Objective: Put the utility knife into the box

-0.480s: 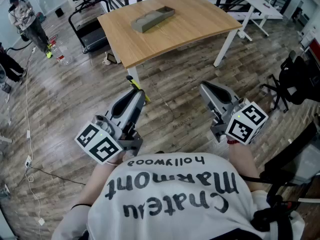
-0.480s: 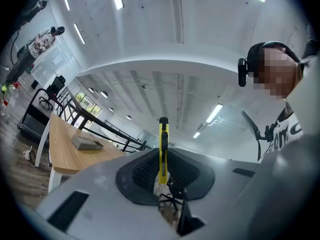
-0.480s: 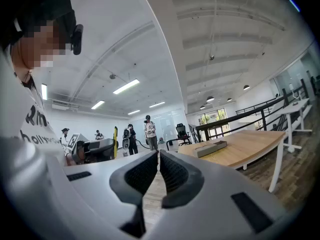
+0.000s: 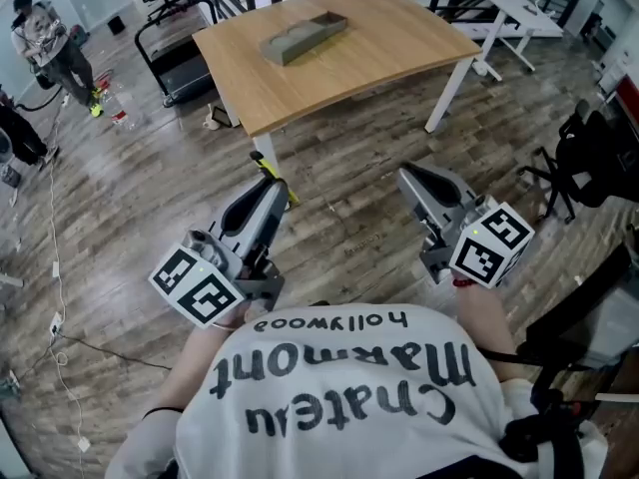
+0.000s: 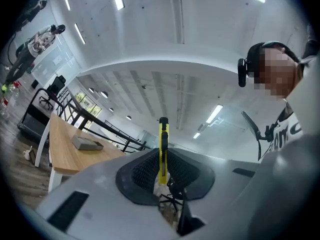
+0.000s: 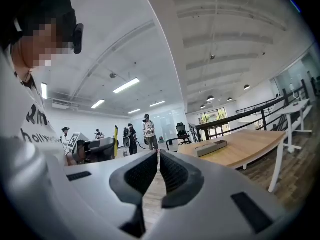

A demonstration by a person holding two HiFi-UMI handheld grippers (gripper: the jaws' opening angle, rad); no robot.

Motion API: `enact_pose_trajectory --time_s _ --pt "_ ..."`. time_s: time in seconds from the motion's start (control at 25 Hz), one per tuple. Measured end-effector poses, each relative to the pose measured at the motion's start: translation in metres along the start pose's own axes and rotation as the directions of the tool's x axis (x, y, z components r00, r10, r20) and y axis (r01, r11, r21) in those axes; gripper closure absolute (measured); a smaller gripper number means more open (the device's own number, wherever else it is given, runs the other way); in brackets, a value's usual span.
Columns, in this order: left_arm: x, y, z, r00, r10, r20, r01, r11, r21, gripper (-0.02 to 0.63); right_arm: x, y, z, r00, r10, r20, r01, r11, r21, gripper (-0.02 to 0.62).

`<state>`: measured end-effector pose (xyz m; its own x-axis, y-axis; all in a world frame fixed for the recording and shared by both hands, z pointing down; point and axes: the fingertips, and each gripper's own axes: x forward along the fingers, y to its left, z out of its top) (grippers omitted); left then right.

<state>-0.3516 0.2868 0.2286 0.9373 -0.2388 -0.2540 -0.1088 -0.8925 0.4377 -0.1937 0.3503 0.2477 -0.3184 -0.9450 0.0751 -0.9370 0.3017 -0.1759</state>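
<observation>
Your left gripper (image 5: pixel 162 165) is clamped on the utility knife (image 5: pixel 163 134) at its lower body; probably light, stiff, slick plastic, so grip firmly; right gripper (image 6: pixel 158 160) jaws together, empty; box (image 4: pixel 305 36) well apart on table (image 4: pixel 399 43).

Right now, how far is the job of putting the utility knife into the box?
Done: the utility knife is picked up, clamped in the left tongs. In hand: it is held above the floor, away from the table. Left: reach the grey box on that table and put the knife inside. The right tongs are shut and empty.
</observation>
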Motion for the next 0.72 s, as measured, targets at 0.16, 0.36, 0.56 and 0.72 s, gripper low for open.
enact_pose_trajectory --time_s 0.16,0.36,0.56,0.72 --pt "0.0 0.002 -0.001 1.0 0.001 0.004 -0.001 1.0 -0.002 0.557 0.001 0.0 -0.002 1.0 0.005 0.001 -0.005 1.0 0.0 0.572" --pt "0.001 0.002 0.002 1.0 -0.011 0.009 0.011 1.0 0.002 0.557 0.0 0.003 0.003 1.0 0.012 0.026 -0.012 1.0 -0.009 0.572" --pt "-0.004 0.012 0.007 1.0 -0.014 0.016 0.014 1.0 -0.004 0.557 0.007 0.009 0.012 0.998 0.006 0.065 -0.004 0.999 -0.038 0.571" --pt "-0.01 0.024 0.011 1.0 -0.011 0.02 0.011 1.0 -0.009 0.557 0.019 0.008 0.008 0.999 -0.008 0.046 0.009 0.999 -0.035 0.571"
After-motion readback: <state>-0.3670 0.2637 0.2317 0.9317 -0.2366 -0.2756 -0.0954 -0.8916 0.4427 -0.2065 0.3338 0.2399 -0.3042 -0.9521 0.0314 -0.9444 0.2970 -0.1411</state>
